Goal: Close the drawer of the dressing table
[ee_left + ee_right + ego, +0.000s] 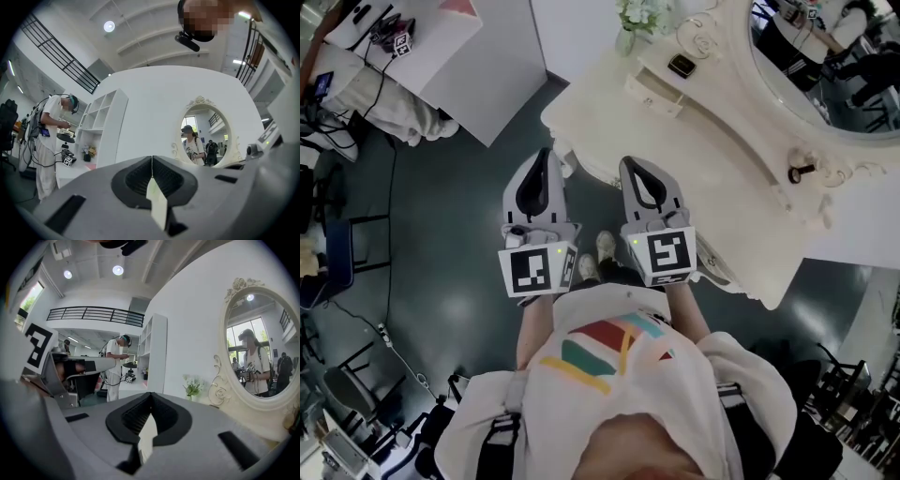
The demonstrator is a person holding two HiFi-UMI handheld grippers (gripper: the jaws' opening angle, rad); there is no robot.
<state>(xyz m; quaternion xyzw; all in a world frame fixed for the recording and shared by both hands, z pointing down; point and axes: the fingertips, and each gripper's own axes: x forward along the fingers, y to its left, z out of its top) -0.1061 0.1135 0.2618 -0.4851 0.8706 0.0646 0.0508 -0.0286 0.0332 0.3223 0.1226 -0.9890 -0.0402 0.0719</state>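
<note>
The cream dressing table (609, 112) with its oval mirror (825, 66) fills the upper right of the head view. A small drawer front (654, 92) with a handle sits on its top, with a dark flat object (682, 66) above it. Below the table's near edge a pale ledge (717, 269) juts out; whether it is a drawer I cannot tell. My left gripper (544, 153) and right gripper (631, 162) are side by side over the dark floor, just short of the table's corner, both shut and empty. The mirror (205, 139) (258, 352) shows in both gripper views, beyond the closed jaws (152, 161) (151, 397).
A vase of pale flowers (639, 17) stands on the table's far end. A white desk (450, 47) with another marker-cube gripper (398, 42) stands at upper left, with a person in white (389, 103) beside it. A white shelf unit (101, 126) and dark chairs (337, 253) stand around.
</note>
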